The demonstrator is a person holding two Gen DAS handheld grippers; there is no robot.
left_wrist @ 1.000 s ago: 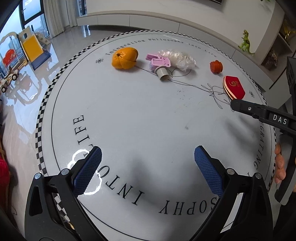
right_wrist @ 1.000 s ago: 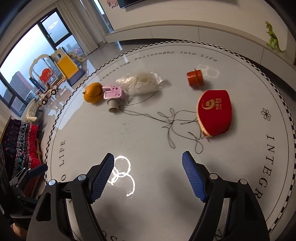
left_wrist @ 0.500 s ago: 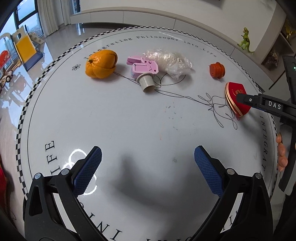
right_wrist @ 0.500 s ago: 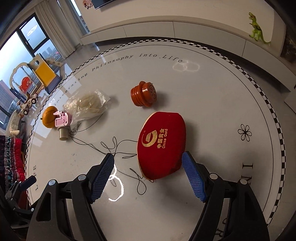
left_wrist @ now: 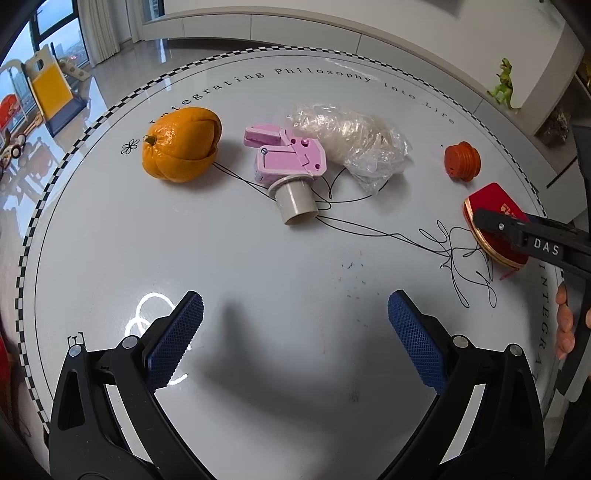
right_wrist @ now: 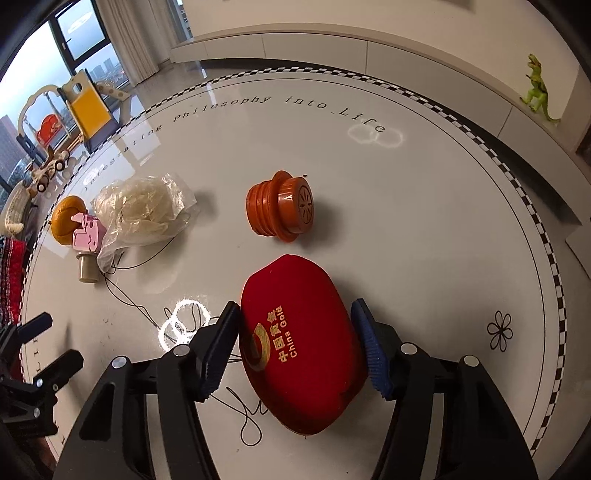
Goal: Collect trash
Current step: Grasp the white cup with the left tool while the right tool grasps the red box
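Where checkered trim rims it, glossy round table (left_wrist: 258, 266), window (right_wrist: 77, 26), green dinosaur (right_wrist: 537, 88).

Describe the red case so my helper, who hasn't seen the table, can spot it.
On the round white table, find the orange ribbed stopper. Just nearer, between the right tool's closing pads, lies the red velvet case: the only oval thing with gold "China Gold" lettering.

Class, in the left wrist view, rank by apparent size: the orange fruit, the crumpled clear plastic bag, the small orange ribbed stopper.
1. Crumpled clear plastic bag, only slightly larger than the fruit.
2. Orange fruit.
3. Small orange ribbed stopper, clearly smallest.
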